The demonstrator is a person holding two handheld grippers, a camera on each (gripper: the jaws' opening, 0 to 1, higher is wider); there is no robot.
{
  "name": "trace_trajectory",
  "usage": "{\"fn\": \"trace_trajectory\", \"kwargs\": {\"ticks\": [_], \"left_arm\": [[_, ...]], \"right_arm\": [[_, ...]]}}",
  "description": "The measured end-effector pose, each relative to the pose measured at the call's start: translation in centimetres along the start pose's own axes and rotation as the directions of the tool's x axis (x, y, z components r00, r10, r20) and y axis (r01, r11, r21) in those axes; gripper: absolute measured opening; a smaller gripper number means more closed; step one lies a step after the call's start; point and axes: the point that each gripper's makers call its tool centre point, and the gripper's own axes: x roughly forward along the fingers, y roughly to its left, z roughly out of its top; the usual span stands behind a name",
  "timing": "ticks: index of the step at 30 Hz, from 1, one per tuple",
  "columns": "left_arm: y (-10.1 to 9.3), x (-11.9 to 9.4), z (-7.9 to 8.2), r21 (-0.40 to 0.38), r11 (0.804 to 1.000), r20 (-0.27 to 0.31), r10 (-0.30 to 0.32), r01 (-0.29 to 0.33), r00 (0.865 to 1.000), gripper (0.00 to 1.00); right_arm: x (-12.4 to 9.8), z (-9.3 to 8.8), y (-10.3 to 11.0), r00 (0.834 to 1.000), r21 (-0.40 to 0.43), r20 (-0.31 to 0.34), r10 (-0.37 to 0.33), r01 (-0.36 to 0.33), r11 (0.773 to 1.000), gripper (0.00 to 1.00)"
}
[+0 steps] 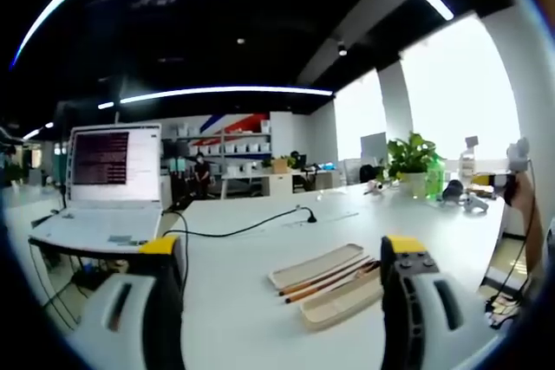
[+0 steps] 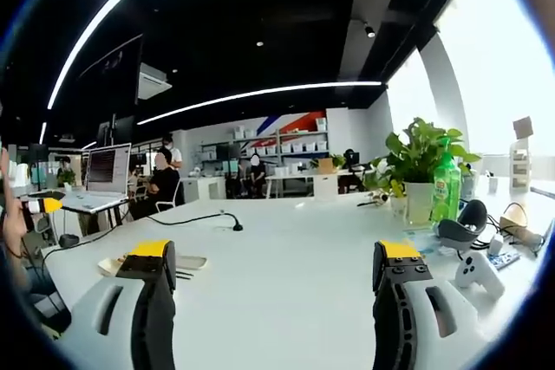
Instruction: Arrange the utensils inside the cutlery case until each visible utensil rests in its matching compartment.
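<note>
Flat beige cutlery case open – slim brown chopsticks inside.

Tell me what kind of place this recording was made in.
Most likely an open-plan office or lab. A long white table carries an open laptop and a cabled desk microphone, storage shelves line the far wall, and people sit at desks in the background.

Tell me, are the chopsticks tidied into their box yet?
Partly, it seems. The long beige cutlery case lies open on the white table, its lid alongside, with brown chopsticks resting along it. Both the left gripper and right gripper are open, holding nothing. Exact compartments can't be judged.
</note>
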Motion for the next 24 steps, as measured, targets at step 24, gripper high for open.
{"fn": "trace_trajectory", "kwargs": {"ticks": [24], "left_arm": [[-0.1, 0.7, -0.5, -0.025, 1.0, -0.012, -0.014, 0.014, 1.0, 1.0]], "right_arm": [[7.2, 4.1, 9.1, 0.954, -0.123, -0.069, 0.29, -0.297, 0.947, 0.99]]}}
